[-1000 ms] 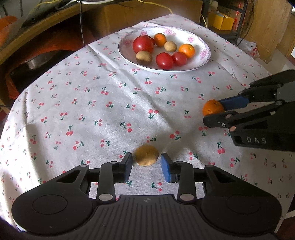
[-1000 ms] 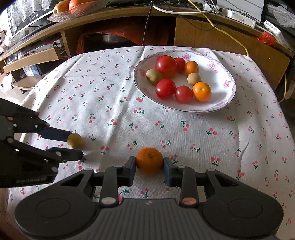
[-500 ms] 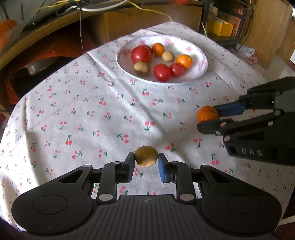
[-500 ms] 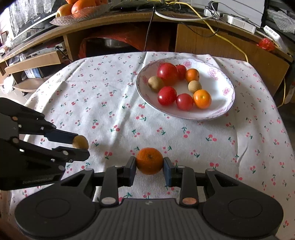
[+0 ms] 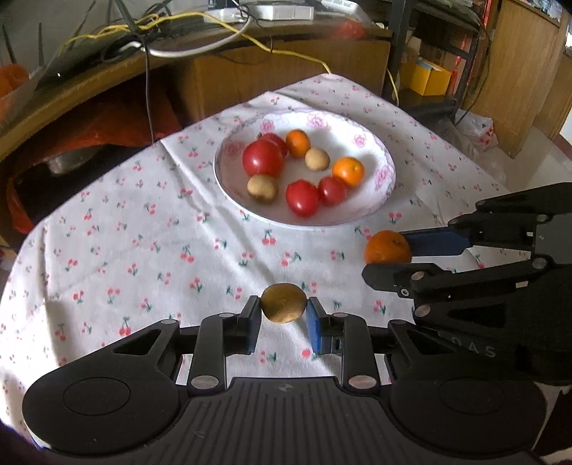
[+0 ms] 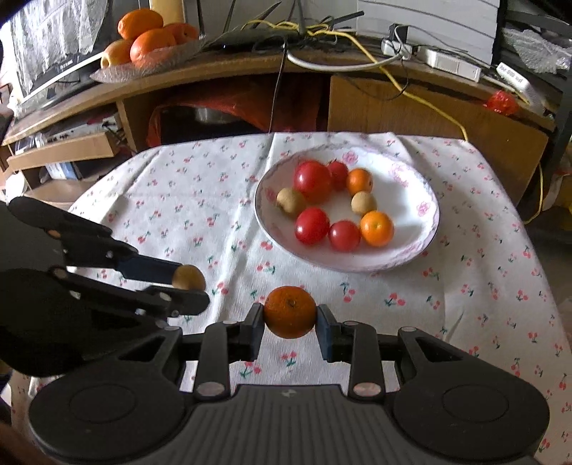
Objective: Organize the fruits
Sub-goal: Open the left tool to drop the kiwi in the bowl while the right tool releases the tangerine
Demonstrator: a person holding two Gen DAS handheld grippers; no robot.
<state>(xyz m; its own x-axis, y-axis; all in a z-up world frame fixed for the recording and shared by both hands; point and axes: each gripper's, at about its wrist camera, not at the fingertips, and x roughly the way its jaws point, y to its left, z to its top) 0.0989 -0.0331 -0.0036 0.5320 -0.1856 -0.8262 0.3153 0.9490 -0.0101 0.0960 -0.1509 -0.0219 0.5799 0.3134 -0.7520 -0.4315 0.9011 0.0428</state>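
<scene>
The left tool (image 5: 283,314) is clamped on a small brown kiwi (image 5: 283,302), its two pads pressing the fruit's sides. The kiwi is held clear of the cherry-print cloth (image 5: 143,250) that covers the desk. In the right wrist view the same kiwi (image 6: 188,277) shows at the tip of the left tool's fingers, left of the orange.

The right tool (image 6: 290,324) is closed on an orange (image 6: 290,312), gripped on both sides by its pads. From the left wrist view the orange (image 5: 388,247) sits between the right tool's blue pad and black finger, to the right of the kiwi and just short of the plate.

A white plate with pink flowers (image 6: 411,179) rests on the cloth beyond both tools. It holds four red tomatoes, two small oranges and two brown kiwis, grouped toward its left and middle. The largest tomato (image 6: 312,180) lies at the far left of the group, touching one kiwi (image 6: 290,202).

Behind the desk a wooden shelf (image 6: 250,68) carries a glass dish of oranges (image 6: 150,32), cables and a power strip.
</scene>
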